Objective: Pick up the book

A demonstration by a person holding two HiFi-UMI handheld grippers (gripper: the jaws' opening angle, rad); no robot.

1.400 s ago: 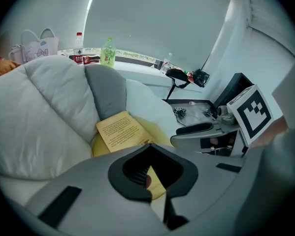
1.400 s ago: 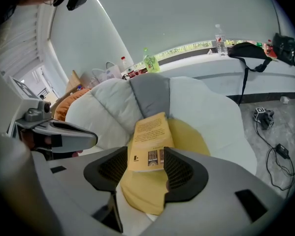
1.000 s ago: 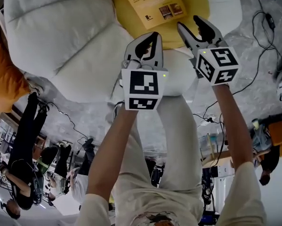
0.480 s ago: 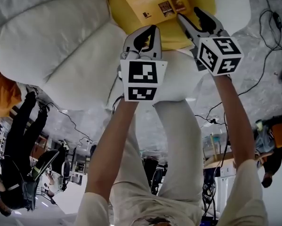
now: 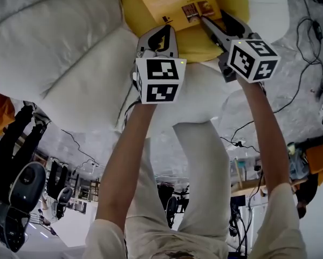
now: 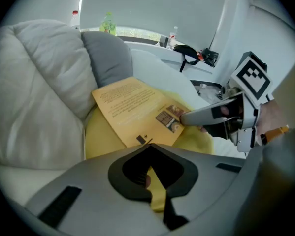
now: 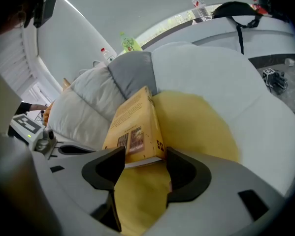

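R gripper [image 7: 143, 157] jaws just opening – book [image 7: 132, 124] corner between, yellow cushion [image 7: 199, 127] beneath

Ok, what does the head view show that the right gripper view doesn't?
Only the head view: the person's forearms and the right gripper from outside, marker cube included. Only the right gripper view: the book's page edge between its jaws, which have just been opening, plus a grey cushion. Both: book, yellow cushion, left gripper.

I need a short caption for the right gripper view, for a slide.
Right tongs, just opened wider, straddle the yellow book's near end on a yellow cushion.
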